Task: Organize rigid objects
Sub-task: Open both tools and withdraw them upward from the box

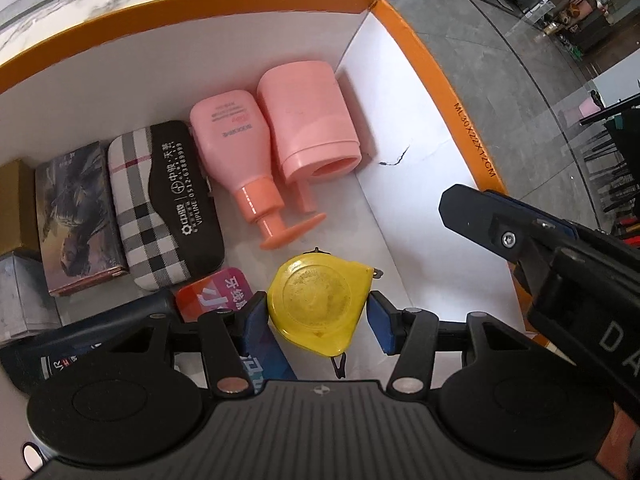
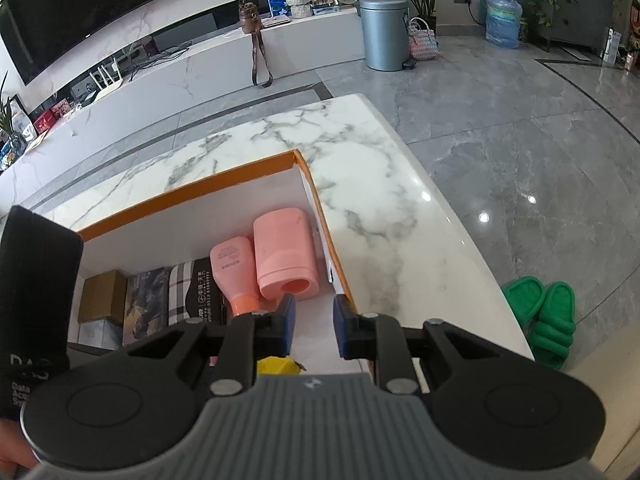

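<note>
A yellow tape measure (image 1: 316,300) sits low inside the orange-rimmed white box (image 1: 420,52), near its front right part. My left gripper (image 1: 316,316) is shut on it, one blue pad on each side. The right gripper (image 2: 315,328) hovers over the box's right wall (image 2: 324,232), its blue pads a narrow gap apart with nothing between them. One of its black fingers (image 1: 480,216) shows at the right of the left wrist view. A corner of the tape measure (image 2: 276,366) peeks out below it.
Lying in the box are a pink pump bottle (image 1: 228,136), a pink cup (image 1: 308,112), a plaid glasses case (image 1: 160,200), a horse-print box (image 1: 76,216), a gold box (image 1: 14,204) and a red packet (image 1: 216,296). The box stands on a marble table (image 2: 360,168). Green slippers (image 2: 540,320) lie on the floor.
</note>
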Available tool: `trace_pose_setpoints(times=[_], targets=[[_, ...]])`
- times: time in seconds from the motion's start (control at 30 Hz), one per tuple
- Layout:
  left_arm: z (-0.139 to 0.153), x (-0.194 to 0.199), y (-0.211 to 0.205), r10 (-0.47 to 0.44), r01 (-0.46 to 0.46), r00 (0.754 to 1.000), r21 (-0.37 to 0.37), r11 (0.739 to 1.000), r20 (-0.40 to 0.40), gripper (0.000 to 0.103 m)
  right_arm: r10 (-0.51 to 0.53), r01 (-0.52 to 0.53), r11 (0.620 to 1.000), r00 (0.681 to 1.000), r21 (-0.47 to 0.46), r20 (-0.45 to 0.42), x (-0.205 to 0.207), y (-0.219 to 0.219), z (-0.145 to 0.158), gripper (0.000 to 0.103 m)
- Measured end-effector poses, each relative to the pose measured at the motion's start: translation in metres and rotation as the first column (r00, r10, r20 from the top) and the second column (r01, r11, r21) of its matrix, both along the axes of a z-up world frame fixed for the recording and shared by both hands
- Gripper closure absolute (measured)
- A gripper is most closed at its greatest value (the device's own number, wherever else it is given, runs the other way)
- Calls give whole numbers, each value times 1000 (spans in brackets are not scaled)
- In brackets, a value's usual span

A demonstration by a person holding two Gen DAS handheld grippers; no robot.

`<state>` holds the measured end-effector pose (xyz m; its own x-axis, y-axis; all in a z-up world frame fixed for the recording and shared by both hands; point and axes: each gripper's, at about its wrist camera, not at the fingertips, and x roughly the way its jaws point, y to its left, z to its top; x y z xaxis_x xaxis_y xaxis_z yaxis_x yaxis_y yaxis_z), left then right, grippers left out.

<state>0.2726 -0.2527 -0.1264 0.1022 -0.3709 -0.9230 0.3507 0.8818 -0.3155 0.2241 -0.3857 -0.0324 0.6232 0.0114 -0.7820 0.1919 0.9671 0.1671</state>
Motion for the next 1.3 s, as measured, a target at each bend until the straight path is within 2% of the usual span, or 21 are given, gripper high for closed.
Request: trace_pose_setpoints(times=[0.17,0.27,0.43,0.53,0.6,0.67,0.77,0.8,0.97,1.03,1.13,1.17,1.23,1.3], targets=[[4,-3,3,-7,7,1000,-14,1000,21,30,-6,6,1000,1000,5,3,-4,-1,4,82],[6,-3,8,-3,4,999,-7,1000,33,29,-3,3,1000,1000,-6,4,-6,2,6,79],[21,-13,26,37,-37,997,-7,999,67,29,4,-4,1000,1000,-13,15,-12,7,12,69],[37,-21,40,78,-77,989,-15,997,129,29,17,-16,1000,999,-17,29,-18,9,18,66],[51,-29,56,108,-105,976,-27,994,189,29,25,-24,1000,999,-12,42,-22,11,23,66],[64,-33,53,144,-136,958,-49,989,248,29,32,-31,999,998,-7,58,-27,14,29,65],[90,-43,65,186,-171,921,-75,982,343,30,47,-47,999,996,-13,82,-36,20,38,59],[100,-48,71,197,-178,903,-84,980,381,30,53,-52,999,995,-14,90,-39,22,40,55],[144,-71,89,226,-190,813,-122,974,536,30,94,-92,996,986,-22,138,-58,37,59,51],[159,-83,97,221,-187,770,-120,975,598,30,116,-112,993,980,-31,163,-67,45,67,47],[176,-103,104,196,-178,699,-98,979,688,30,152,-146,988,970,-45,191,-80,56,77,46],[181,-111,106,189,-177,668,-93,980,720,30,164,-157,986,966,-49,202,-84,61,81,46],[189,-128,107,171,-181,604,-75,981,778,27,190,-181,982,955,-60,229,-95,69,87,35],[195,-144,109,174,-184,550,-84,979,817,20,215,-202,976,943,-77,254,-106,78,91,34]])
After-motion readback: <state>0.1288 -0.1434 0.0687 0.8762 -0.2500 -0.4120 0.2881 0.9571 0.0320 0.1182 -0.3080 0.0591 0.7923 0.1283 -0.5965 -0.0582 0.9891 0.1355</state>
